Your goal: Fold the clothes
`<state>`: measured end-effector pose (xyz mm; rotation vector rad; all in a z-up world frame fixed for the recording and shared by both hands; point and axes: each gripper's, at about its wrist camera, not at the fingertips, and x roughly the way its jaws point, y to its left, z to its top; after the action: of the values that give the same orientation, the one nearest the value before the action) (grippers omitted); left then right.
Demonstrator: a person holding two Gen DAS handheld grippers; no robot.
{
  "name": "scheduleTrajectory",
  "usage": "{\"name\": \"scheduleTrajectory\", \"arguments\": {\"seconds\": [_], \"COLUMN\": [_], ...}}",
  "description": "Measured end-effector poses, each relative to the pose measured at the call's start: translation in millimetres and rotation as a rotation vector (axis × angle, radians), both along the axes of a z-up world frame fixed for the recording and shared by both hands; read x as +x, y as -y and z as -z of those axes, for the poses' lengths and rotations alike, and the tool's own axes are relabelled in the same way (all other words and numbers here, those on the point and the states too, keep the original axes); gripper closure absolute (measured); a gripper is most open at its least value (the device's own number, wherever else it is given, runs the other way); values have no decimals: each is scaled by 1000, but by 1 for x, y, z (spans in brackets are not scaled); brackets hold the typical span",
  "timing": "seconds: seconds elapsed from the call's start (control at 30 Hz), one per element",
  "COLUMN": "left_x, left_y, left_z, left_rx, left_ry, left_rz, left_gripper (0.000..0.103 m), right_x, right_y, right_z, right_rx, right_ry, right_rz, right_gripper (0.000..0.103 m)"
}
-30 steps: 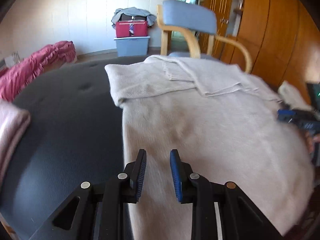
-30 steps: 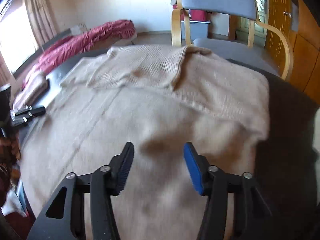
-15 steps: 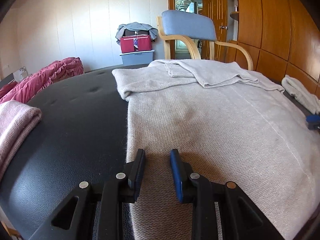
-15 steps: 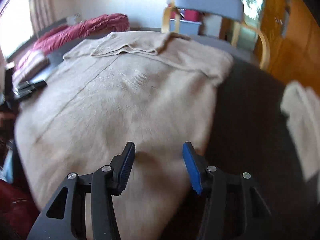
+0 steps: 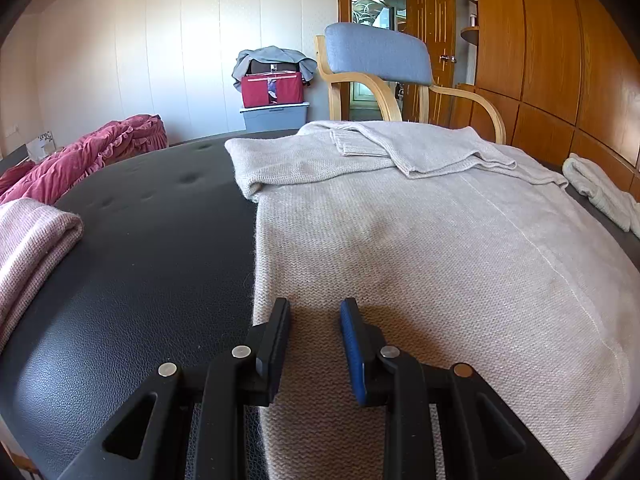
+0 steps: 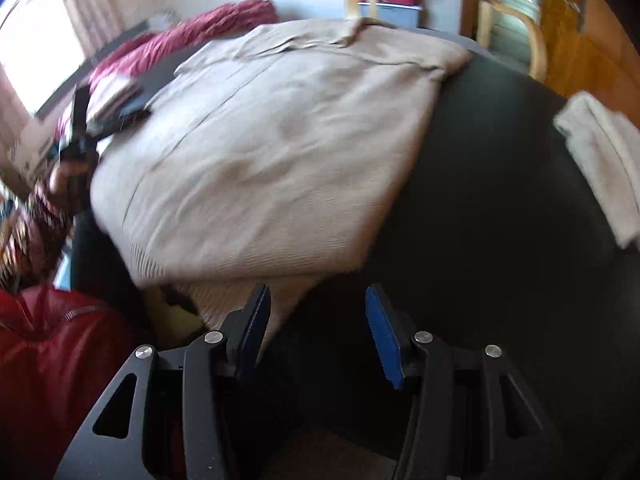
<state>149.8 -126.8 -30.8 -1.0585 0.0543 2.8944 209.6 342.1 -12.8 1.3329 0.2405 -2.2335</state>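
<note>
A beige knit sweater (image 5: 420, 248) lies spread on a black leather surface (image 5: 140, 280), with its sleeves folded in across the far end. My left gripper (image 5: 316, 312) is open and low over the sweater's near left edge; fabric lies under its jaws and the pads press on nothing. In the blurred right wrist view the sweater (image 6: 280, 152) reaches the surface's near edge. My right gripper (image 6: 316, 296) is open above its near right corner, left finger over the hanging hem, right finger over bare black leather (image 6: 480, 240).
A folded pink garment (image 5: 32, 240) lies at the left and a folded white one (image 5: 600, 188) at the right. A blue-backed wooden chair (image 5: 376, 56) stands behind the surface. A red blanket (image 5: 80, 160) is far left. Something red (image 6: 52, 344) sits below the near edge.
My right gripper has swept rightward across the sweater to its near right corner. The left gripper sank slightly toward the left edge, then held still.
</note>
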Motion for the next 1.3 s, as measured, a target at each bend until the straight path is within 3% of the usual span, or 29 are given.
{"name": "scheduleTrajectory", "arguments": {"seconds": [0.1,0.17,0.23,0.3,0.5,0.63,0.73,0.9,0.97,1.07,1.13,1.2,1.27,1.3], "left_x": [0,1,1,1,3,10,23,52,60,65,65,65,64,64], "left_y": [0,-1,0,1,5,4,2,13,17,23,21,17,14,13], "left_z": [0,0,0,0,0,0,0,1,1,2,2,3,4,5], "left_rx": [-3,-4,-1,7,39,32,14,73,104,142,142,128,110,105], "left_ry": [-2,-2,-3,-3,-9,-26,-55,-88,-82,-89,-92,-97,-104,-108], "left_rz": [-2,-3,-3,-3,-6,-25,-44,-73,-89,-97,-107,-115,-119,-121], "left_gripper": [77,77,77,77,77,77,77,77,74,74,73,72,71,71], "right_x": [6,6,6,5,13,22,25,24,23,25,27,29,34,35], "right_y": [26,39,46,48,26,8,-3,2,18,46,62,77,91,93], "right_z": [0,0,-3,-7,-8,-3,-5,-27,-22,-8,-3,3,11,8], "right_rx": [89,126,142,161,223,265,236,80,80,142,172,217,310,316], "right_ry": [-60,-87,-90,-82,-6,55,73,-12,-10,-58,-99,-139,-215,-216], "right_rz": [-50,-63,-80,-87,-53,-12,15,-7,-70,-133,-175,-211,-260,-283], "right_gripper": [50,56,82,97,97,103,103,96,91,75,43,33,33,46]}}
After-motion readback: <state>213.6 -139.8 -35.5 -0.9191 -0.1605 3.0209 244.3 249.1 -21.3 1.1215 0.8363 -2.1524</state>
